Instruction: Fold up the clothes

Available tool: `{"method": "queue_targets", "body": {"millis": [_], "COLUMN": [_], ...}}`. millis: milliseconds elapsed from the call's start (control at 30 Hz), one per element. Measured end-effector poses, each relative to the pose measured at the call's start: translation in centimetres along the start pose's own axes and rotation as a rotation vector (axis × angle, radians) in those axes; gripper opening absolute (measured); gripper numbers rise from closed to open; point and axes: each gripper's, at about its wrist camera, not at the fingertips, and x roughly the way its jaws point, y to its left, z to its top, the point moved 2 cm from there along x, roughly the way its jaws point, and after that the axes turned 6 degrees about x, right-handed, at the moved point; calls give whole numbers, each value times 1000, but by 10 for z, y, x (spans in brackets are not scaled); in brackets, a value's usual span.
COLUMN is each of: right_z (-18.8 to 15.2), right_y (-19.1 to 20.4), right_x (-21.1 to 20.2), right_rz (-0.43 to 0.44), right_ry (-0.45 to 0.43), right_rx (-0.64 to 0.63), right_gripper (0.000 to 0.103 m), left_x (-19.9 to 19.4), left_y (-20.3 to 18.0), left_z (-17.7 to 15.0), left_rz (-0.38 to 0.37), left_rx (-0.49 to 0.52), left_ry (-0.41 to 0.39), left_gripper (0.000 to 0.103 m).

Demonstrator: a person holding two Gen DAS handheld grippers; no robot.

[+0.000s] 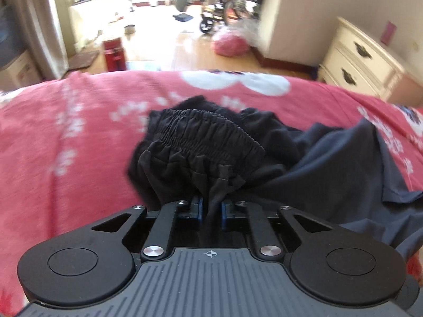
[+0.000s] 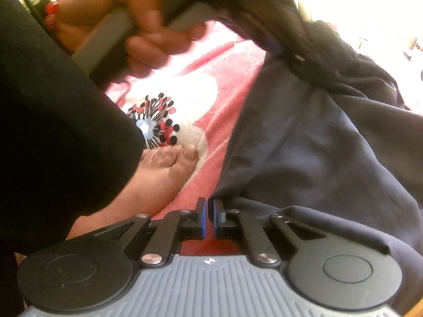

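**Left tool gripping black shorts on the pink bedspread, right tool closed beside the dark garment**

I am looking across a pink floral bedspread toward a cream dresser at far right and a red container on the wooden floor beyond the bed's far edge. In the right wrist view a bare foot is resting on the bedspread just left of my right gripper, and a hand is wrapping around the other tool's handle at far left.

My left gripper is clamping a bunched fold of the black shorts, whose elastic waistband is lying just beyond the fingers. A dark navy garment is spreading to the right of the shorts, touching them.

My right gripper is sitting with its jaws nearly together and nothing visible between them; the navy garment's near edge is lying just right of its fingers
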Motion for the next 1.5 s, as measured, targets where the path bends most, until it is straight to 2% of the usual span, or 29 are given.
{"method": "queue_targets", "body": {"millis": [167, 300, 367, 500, 567, 633, 667, 700, 767, 800, 933, 1033, 1067, 1200, 1300, 1367, 1400, 1433, 1500], "right_z": [-1, 8, 15, 45, 65, 88, 99, 110, 127, 135, 165, 182, 189, 217, 222, 217, 215, 211, 202], "right_y": [-4, -18, -26, -37, -40, -40, -40, -41, -47, -50, -69, -95, -104, -149, -179, -190, -196, -184, -154], "right_x": [-16, -42, -59, -99, -113, -122, -123, -123, -107, -99, -62, -23, -8, 26, 36, 47, 53, 54, 53], "right_rz": [-11, -49, -68, -131, -172, -202, -202, -199, -200, -201, -196, -172, -168, -77, -9, 13, 24, -2, -71], "right_ry": [-14, 10, 30, 118, 163, 197, 202, 203, 168, 148, 58, 44, 60, 123, 128, 162, 178, 161, 109], "right_rx": [25, 75, 106, 71, 19, -31, -44, -54, -82, -96, -122, -126, -130, -11, 153, 224, 259, 208, 62], "right_gripper": [7, 8, 9, 18, 26, 38, 42, 47, 51, 56, 72, 78, 78, 78, 78, 68, 53, 40, 32], "left_x": [-21, -29, -33, -38, -38, -35, -33, -31, -26, -24, -18, -14, -13, -9, -10, -11, -11, -10, -8], "left_y": [43, 72, 80, 93, 97, 101, 102, 103, 104, 104, 107, 114, 117, 125, 127, 125, 124, 123, 123], "left_z": [-21, -45, -54, -67, -71, -72, -72, -71, -70, -71, -71, -72, -73, -74, -73, -70, -69, -68, -68], "left_rz": [30, 2, -9, -44, -75, -104, -116, -128, -150, -156, -138, -139, -138, -146, -173, -214, -237, -259, -283], "left_rx": [-170, -333, -364, -398, -403, -402, -404, -404, -401, -396, -370, -377, -376, -380, -387, -383, -384, -385, -396], "left_ry": [26, 27, 9, -22, -34, -40, -42, -42, -44, -47, -61, -63, -60, -54, -54, -57, -57, -56, -52], "left_gripper": [10, 10, 10, 11, 15, 34, 40, 48, 54, 57, 58, 58, 58, 58, 58, 59, 63, 71, 77]}}
